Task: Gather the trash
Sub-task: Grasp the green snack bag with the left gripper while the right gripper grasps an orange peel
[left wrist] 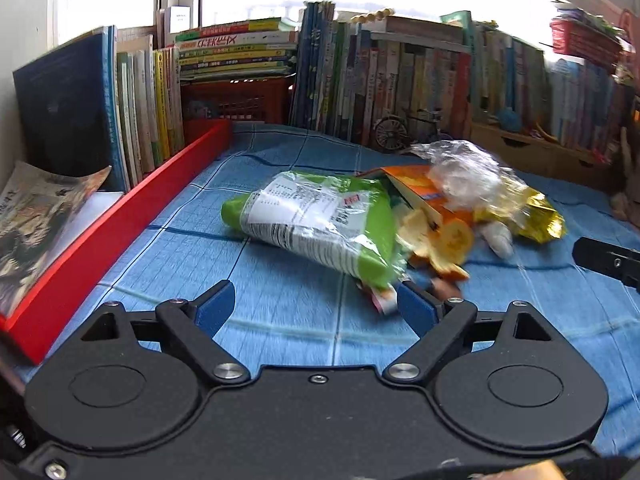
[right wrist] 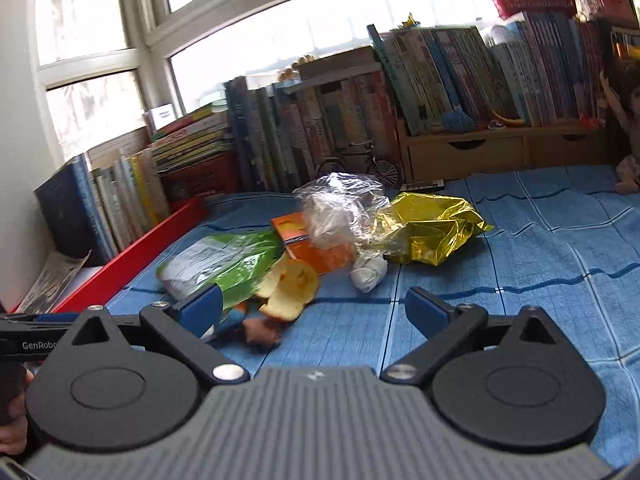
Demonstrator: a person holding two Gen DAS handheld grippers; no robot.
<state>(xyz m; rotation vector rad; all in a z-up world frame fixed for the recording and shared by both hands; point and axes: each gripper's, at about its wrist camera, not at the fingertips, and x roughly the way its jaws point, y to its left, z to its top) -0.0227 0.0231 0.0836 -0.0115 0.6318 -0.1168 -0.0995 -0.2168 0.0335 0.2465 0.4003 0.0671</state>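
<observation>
A heap of trash lies on the blue quilted cloth (left wrist: 280, 320): a green snack bag (left wrist: 320, 220) (right wrist: 224, 260), an orange carton (left wrist: 416, 190) (right wrist: 316, 248), orange peel (left wrist: 444, 246) (right wrist: 292, 284), a crumpled clear plastic bag (left wrist: 468, 174) (right wrist: 344, 208), a gold foil wrapper (left wrist: 536, 216) (right wrist: 428, 228) and a white tissue wad (left wrist: 498, 240) (right wrist: 368, 274). My left gripper (left wrist: 314, 306) is open just short of the green bag's near corner. My right gripper (right wrist: 312, 308) is open in front of the peel, with nothing held.
A long red box (left wrist: 120, 220) (right wrist: 132, 256) borders the cloth on the left. Rows of books (left wrist: 400, 76) (right wrist: 440, 76), a small model bicycle (left wrist: 408, 128) and a wooden drawer unit (right wrist: 464, 152) stand behind. The right side of the cloth (right wrist: 560, 248) is bare.
</observation>
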